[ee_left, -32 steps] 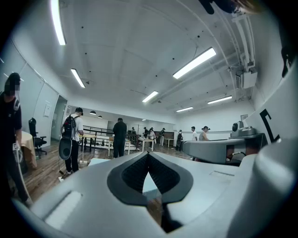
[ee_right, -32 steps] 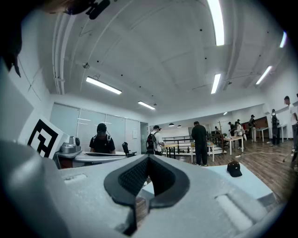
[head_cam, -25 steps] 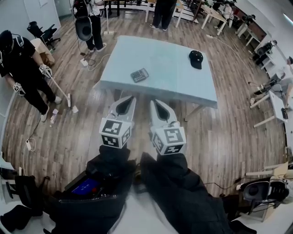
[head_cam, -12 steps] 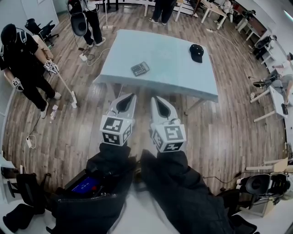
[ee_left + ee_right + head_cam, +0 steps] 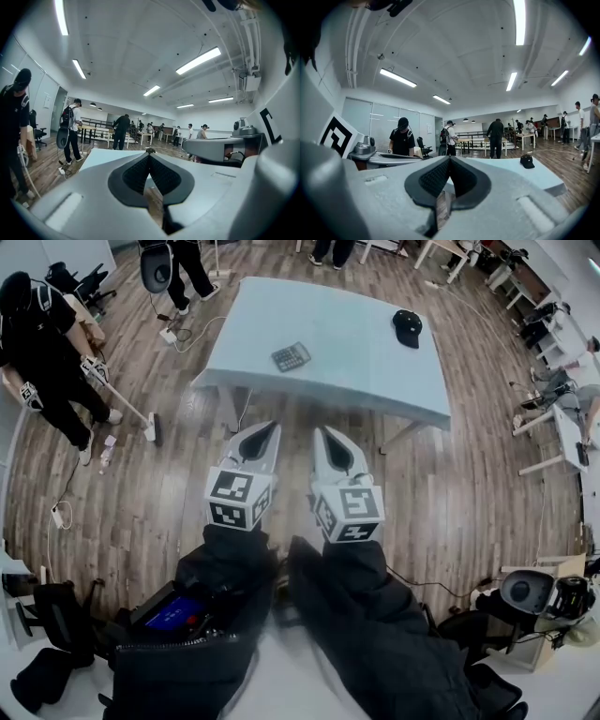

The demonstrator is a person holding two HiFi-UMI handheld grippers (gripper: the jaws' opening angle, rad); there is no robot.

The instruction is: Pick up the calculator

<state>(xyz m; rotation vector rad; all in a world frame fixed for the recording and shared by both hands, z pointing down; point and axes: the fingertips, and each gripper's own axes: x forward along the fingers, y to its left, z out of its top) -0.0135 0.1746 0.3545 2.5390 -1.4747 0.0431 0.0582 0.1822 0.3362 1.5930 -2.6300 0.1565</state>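
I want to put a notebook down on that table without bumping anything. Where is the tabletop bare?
The table is mostly bare: the wide stretch between the calculator and the black cap, and the whole near right corner. Only the near left part, where the calculator lies, and the far right edge under the cap are taken.

Bright, even light comes from the ceiling strip lights (image 5: 199,60) — I see them blown out to white in both gripper views. The head view bows hard toward its edges, and the pale worktop (image 5: 347,334) shows a soft sheen. Up close the left gripper (image 5: 150,154) and right gripper (image 5: 449,159) go soft; corners vignette to black.
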